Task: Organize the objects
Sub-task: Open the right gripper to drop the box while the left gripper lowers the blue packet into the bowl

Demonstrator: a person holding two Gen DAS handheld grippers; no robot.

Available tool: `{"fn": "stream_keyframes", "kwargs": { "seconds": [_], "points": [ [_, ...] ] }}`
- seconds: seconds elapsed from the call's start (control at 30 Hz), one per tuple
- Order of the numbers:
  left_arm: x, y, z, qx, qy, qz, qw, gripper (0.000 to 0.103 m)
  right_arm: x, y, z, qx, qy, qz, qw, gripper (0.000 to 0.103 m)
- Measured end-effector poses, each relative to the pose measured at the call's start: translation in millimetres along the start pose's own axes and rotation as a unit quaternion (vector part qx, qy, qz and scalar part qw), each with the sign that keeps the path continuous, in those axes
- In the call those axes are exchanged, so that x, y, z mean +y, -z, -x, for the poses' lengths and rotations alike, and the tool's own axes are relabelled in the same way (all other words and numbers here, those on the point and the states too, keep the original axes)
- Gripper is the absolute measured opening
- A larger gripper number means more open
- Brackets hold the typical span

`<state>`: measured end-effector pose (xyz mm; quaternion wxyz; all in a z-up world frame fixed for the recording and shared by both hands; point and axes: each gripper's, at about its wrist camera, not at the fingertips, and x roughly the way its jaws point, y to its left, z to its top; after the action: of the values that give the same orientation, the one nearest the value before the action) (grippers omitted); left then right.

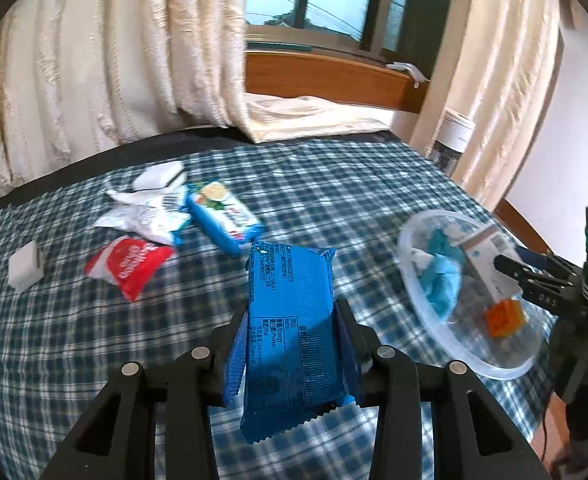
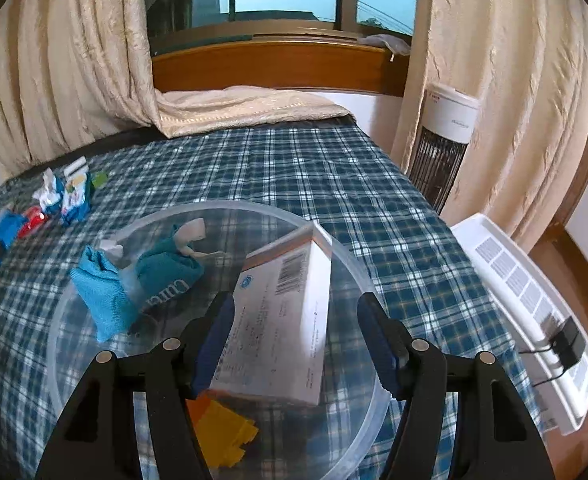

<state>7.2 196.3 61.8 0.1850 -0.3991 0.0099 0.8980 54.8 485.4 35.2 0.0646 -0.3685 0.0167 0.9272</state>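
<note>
My left gripper (image 1: 294,320) is shut on a blue snack packet (image 1: 289,328) and holds it above the plaid bed. A clear plastic bowl (image 1: 414,272) sits to its right. My right gripper (image 2: 298,320) is open above that bowl (image 2: 358,276), its jaws either side of a white box (image 2: 281,320) lying in the bowl; its left jaw is close to the box, the right jaw apart. The bowl also holds a teal cloth (image 2: 133,284) and an orange block (image 2: 221,436). The right gripper shows in the left wrist view (image 1: 510,268).
A red packet (image 1: 129,266), a blue-and-white packet (image 1: 223,216), crumpled white wrappers (image 1: 149,216) and a small white box (image 1: 23,268) lie on the bed's left. Curtains and a wooden headboard (image 2: 269,64) stand behind. A heater (image 2: 446,148) and white tray (image 2: 530,304) are right of the bed.
</note>
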Motion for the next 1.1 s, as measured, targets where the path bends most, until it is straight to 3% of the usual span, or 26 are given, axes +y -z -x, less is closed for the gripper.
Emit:
{"fn": "stream_keyframes", "kwargs": {
  "seconds": [0.3, 0.53, 1.0, 1.07, 1.1],
  "points": [
    [-44.0, -1.3, -4.0, 0.006, 0.037, -0.038, 0.9985, 0.042, 1.3, 2.1, 17.2, -0.023, -0.014, -0.024, 0.999, 0.065],
    [-78.3, 1.3, -6.2, 0.011, 0.067, -0.074, 0.9949, 0.042, -8.3, 5.3, 27.2, -0.034, -0.046, -0.080, 0.995, 0.065],
    [-132.7, 4.0, -21.9, 0.024, 0.131, -0.132, 0.9823, 0.043, -8.3, 15.6, 45.5, -0.053, -0.060, -0.124, 0.989, 0.066],
    [-137.2, 5.1, -26.1, 0.028, 0.140, -0.135, 0.9805, 0.045, -8.7, 17.1, 45.5, -0.054, -0.063, -0.134, 0.987, 0.066],
    [-137.4, 5.4, -27.2, 0.029, 0.142, -0.134, 0.9803, 0.051, -9.2, 17.5, 45.1, -0.054, -0.064, -0.138, 0.987, 0.066]
  ]
}}
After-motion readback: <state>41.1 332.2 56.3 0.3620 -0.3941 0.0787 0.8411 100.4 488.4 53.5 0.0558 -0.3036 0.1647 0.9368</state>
